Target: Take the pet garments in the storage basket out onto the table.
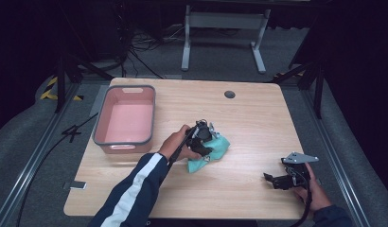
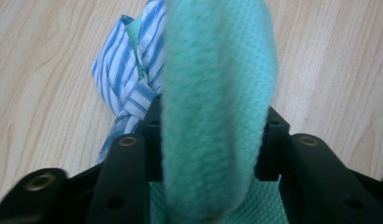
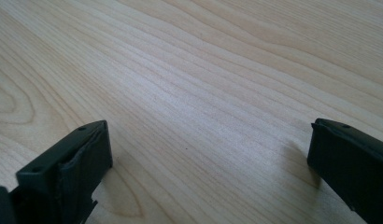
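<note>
Left tongs [image 2: 213,140] pinching green cloth [image 2: 217,93], right tongs [image 3: 208,158] spread

Your right gripper [image 3: 208,158] looks low across the wooden tabletop [image 3: 217,70]; its two black jaws rise from the bottom corners, spread wide apart, with nothing between them but bare wood; you can see pale grain lines running diagonally across the surface; each jaw casts a soft shadow on the wood beside it.
</note>
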Motion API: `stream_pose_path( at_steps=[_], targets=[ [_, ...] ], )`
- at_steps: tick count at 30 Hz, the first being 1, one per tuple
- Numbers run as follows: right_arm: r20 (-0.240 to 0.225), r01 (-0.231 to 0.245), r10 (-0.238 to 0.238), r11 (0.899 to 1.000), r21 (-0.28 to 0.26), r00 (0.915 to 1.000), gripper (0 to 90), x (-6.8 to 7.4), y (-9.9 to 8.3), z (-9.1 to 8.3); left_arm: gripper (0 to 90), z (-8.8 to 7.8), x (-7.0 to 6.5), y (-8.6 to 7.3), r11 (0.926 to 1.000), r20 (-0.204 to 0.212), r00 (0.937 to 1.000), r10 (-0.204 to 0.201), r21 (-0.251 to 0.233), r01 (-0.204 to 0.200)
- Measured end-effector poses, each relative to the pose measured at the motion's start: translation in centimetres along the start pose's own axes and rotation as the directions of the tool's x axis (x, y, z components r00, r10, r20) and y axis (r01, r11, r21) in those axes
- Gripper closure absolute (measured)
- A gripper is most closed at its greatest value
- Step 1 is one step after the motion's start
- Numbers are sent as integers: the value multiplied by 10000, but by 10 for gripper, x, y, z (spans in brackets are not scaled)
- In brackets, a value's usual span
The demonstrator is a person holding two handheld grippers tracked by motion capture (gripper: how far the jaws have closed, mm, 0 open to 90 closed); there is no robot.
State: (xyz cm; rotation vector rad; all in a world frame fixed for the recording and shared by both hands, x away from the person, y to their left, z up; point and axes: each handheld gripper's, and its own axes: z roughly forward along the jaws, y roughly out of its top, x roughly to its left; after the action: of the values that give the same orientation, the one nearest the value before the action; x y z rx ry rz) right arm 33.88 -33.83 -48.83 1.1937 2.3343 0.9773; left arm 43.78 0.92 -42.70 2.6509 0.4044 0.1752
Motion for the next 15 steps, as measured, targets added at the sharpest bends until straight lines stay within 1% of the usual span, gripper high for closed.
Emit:
stream_pose_path(
  at_steps=[1, 2, 3, 9, 10, 13, 14, 15],
  targets=[
    [4, 11, -11, 10000, 4, 10000, 3, 0, 0, 0, 492, -1, 0, 0, 10000, 16, 10000, 2, -45, -2],
    [4, -1, 1, 10000, 2, 10000, 3, 0, 0, 0, 480, -2, 0, 0, 10000, -19, 10000, -80, -20, 80],
    [4, 8, -8, 10000, 3, 10000, 2, 0, 0, 0, 456, -3, 0, -1, 9999, -51, 10000, -53, -117, 52],
    [4, 9, -9, 10000, 5, 10000, 3, 0, 0, 0, 336, -11, 4, -4, 9979, -67, 9993, -374, -523, 370],
    [2, 3, -3, 10000, 5, 10000, 3, 0, 0, 0, 333, -12, 4, -5, 9976, -120, 9991, -416, -567, 409],
    [3, 3, -3, 10000, 8, 10000, 3, 0, 0, 0, 301, -15, 3, -5, 9967, -64, 9990, -447, -678, 442],
    [5, 9, -9, 10000, 5, 10000, 3, 0, 0, 0, 295, -16, 3, -5, 9968, -126, 9991, -400, -699, 391],
    [2, 5, -5, 10000, 4, 10000, 3, 0, 0, 0, 286, -17, 4, -5, 9967, -95, 9992, -375, -730, 367]
  ],
)
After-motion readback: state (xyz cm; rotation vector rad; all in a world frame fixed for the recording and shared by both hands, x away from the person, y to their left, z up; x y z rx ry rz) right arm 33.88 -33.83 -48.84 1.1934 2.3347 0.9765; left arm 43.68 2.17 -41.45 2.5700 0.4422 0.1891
